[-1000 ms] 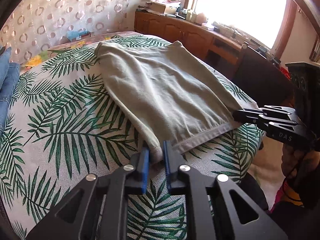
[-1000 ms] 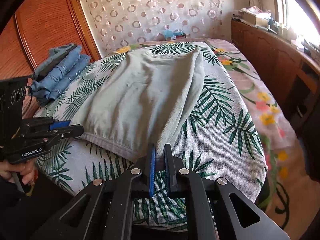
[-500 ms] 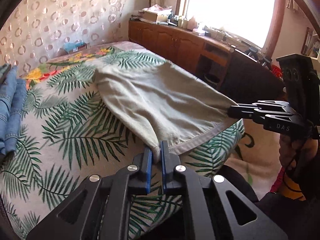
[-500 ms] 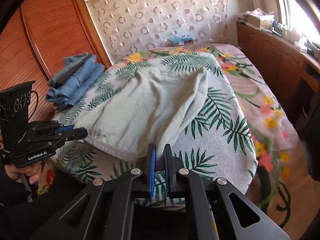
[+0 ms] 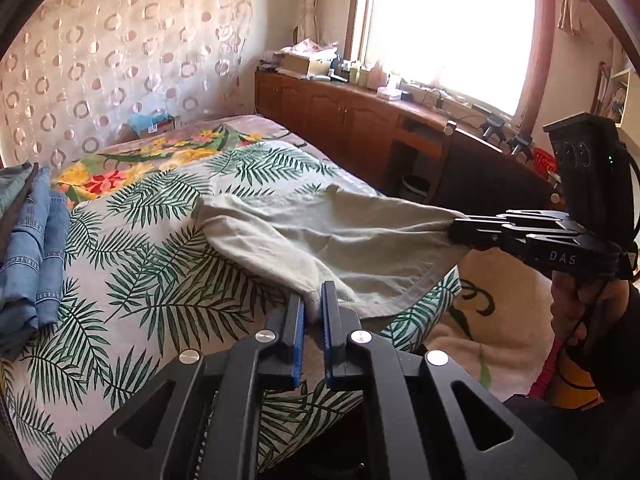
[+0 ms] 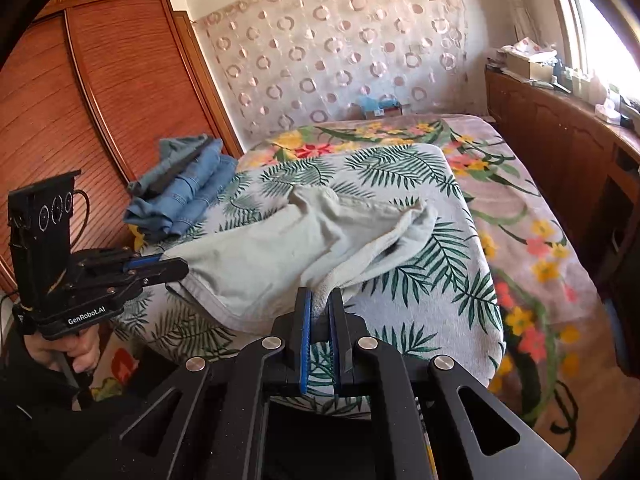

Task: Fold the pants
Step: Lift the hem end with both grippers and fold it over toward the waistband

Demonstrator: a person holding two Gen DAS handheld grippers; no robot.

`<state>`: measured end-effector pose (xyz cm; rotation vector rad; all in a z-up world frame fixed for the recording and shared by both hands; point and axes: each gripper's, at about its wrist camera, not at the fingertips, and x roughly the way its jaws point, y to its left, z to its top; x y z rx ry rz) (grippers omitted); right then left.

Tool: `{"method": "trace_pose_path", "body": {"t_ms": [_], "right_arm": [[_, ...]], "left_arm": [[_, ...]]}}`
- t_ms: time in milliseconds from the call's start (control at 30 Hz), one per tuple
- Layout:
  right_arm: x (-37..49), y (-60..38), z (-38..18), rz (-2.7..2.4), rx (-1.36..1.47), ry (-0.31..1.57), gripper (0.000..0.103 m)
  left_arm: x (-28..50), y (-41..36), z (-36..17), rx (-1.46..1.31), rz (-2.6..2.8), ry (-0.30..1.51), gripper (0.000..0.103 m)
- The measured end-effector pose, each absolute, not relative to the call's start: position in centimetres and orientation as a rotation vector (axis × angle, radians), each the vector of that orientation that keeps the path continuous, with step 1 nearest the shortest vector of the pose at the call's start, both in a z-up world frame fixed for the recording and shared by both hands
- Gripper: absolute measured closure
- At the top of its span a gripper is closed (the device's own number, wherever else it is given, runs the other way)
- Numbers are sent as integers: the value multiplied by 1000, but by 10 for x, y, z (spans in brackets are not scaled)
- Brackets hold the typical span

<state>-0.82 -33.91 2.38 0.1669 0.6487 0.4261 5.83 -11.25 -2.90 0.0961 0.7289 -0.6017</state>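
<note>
The pale pants [image 5: 320, 236] are being held by two corners of their near hem, one pinched in the closed left claw [image 5: 313, 310], one in the closed right claw [image 6: 319, 312], over the bed's [image 6: 440, 280] near edge. Folding is judged unfinished. "DAS" and "GenRobot.AI" are being shown on the claws.

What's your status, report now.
Left gripper and right gripper shut on grey pants' near corners, hem lifted. Far end on bed. Folded jeans beside, clear of path.
</note>
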Motion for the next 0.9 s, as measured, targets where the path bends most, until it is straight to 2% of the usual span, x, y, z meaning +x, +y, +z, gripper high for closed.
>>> {"method": "trace_pose_path", "body": {"t_ms": [333,900], "right_arm": [[2,-340,18,405,156,630,95],[69,-320,12,342,120,627,95]], "left_arm": [[71,-108,-30,80,-590,710,95],[159,-112,-41,81,-541,741,95]]}}
